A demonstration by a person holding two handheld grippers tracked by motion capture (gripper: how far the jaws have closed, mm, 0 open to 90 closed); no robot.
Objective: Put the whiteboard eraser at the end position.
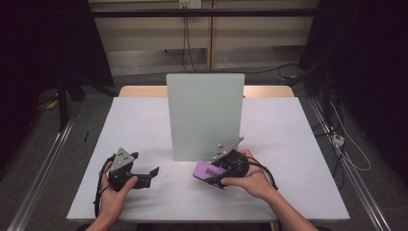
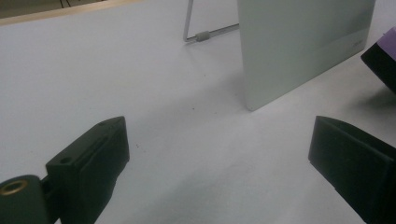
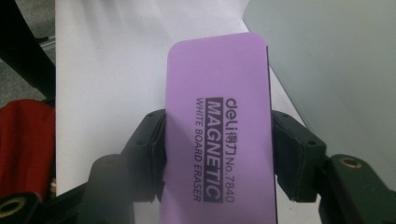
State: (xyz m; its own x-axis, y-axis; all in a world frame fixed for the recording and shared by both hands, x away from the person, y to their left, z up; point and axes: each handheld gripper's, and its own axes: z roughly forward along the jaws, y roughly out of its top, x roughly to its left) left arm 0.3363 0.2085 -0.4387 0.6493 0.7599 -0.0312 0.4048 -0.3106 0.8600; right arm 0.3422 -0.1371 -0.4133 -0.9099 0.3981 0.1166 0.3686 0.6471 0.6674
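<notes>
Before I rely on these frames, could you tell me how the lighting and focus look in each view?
High view: dark surroundings, table evenly lit, slightly soft. Left gripper view: sharp board, soft shadow at its base, open left gripper jaws slightly blurred. Right gripper view: print on the purple eraser legible, right gripper jaws soft near the bottom edge.

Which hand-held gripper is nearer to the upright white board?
Right. The right hand-held gripper, holding the purple eraser, sits just before the white board; the left hand-held gripper is farther left.
</notes>
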